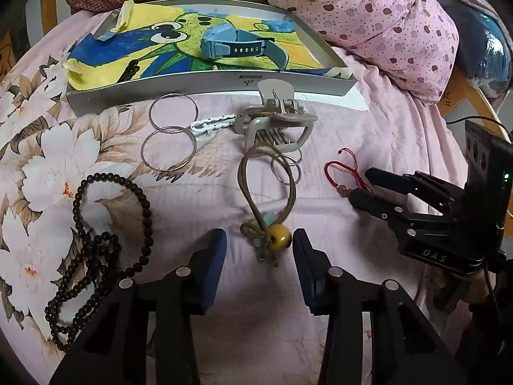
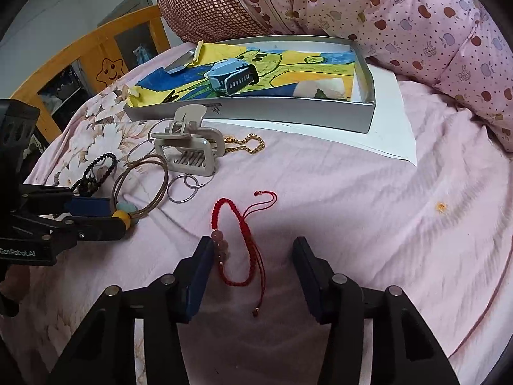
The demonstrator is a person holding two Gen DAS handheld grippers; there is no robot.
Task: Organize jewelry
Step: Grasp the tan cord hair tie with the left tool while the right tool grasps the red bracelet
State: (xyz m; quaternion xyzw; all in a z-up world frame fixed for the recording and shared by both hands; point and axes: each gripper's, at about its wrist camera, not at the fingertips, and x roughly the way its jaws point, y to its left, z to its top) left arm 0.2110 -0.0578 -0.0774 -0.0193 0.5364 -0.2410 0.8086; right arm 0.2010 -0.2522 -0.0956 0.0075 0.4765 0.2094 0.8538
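A tan cord bracelet (image 1: 256,192) with a yellow bead (image 1: 280,237) lies on the pink bedsheet. My left gripper (image 1: 259,240) is open around the bead, which sits close to the right-hand finger and well clear of the other. In the right wrist view a red braided bracelet (image 2: 239,224) with pink beads lies between the fingers of my open right gripper (image 2: 253,247), its beads against the left-hand finger (image 2: 200,266). A grey box (image 1: 205,83) lined with a drawing holds a blue watch (image 1: 231,43).
On the sheet lie a dark bead necklace (image 1: 96,240), two silver bangles (image 1: 170,147), a white chain (image 1: 211,123), a beige claw clip (image 1: 275,118), small rings (image 1: 287,166) and a gold chain (image 2: 247,144). A dotted pink quilt (image 2: 433,32) is piled behind the box.
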